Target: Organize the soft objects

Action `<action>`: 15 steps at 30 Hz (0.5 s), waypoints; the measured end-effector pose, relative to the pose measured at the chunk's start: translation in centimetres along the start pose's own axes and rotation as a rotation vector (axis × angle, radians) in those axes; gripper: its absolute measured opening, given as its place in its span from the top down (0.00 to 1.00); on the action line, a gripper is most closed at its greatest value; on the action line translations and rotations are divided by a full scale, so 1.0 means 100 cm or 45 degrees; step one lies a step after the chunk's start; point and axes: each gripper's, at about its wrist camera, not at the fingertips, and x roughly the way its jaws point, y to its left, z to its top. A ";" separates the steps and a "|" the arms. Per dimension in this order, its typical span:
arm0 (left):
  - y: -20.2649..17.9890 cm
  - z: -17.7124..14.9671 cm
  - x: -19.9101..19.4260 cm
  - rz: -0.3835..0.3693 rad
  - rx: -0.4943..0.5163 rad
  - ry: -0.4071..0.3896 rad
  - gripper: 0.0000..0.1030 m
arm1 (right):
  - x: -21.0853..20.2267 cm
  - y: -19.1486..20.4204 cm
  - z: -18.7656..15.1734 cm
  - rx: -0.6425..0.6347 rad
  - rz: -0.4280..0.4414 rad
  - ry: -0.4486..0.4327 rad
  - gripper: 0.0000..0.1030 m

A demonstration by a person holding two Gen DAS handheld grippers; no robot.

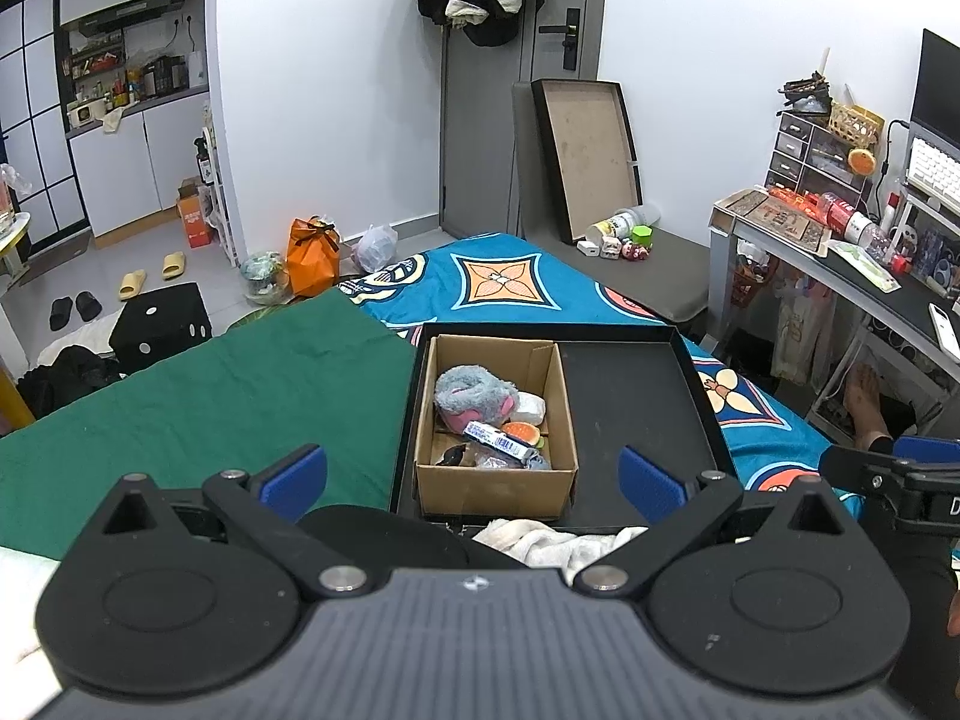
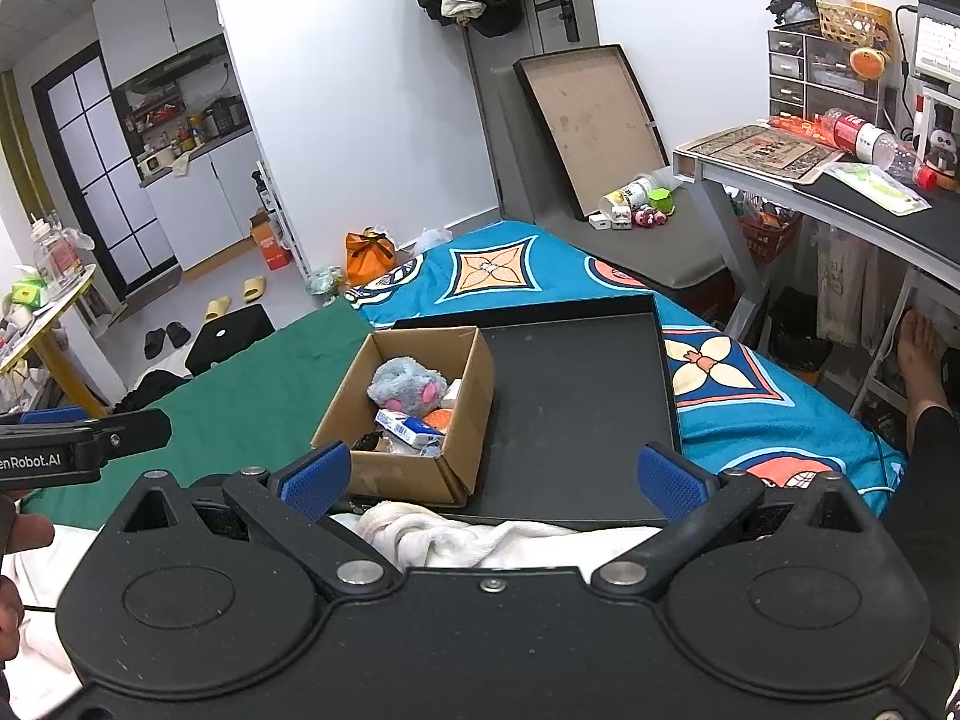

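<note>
Two hand-held grippers are hovering over the bed: we are holding the left hand-held gripper [image 1: 473,474] and the right hand-held gripper [image 2: 493,477] with their blue pads spread wide apart, gripping nothing. Ahead of both, a cardboard box [image 1: 495,483] is sitting in the left half of a black tray [image 1: 636,396], holding a grey plush toy [image 1: 474,390] and small packets. Just below the pads, a white towel [image 2: 420,531] is lying crumpled against the tray's near edge.

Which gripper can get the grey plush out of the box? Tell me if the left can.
Probably yes: the left gripper is open, the box is open-topped, and the plush lies on top, uncovered.
</note>
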 end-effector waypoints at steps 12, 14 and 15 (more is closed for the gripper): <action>0.000 0.001 0.004 0.002 -0.001 0.007 0.00 | 0.004 -0.003 0.000 0.011 0.001 0.008 0.00; -0.001 0.000 0.005 -0.002 0.002 0.007 0.00 | 0.004 -0.003 0.000 0.020 -0.006 0.006 0.00; 0.000 0.000 0.005 -0.004 0.004 0.006 0.00 | 0.004 -0.003 0.000 0.025 -0.012 0.004 0.00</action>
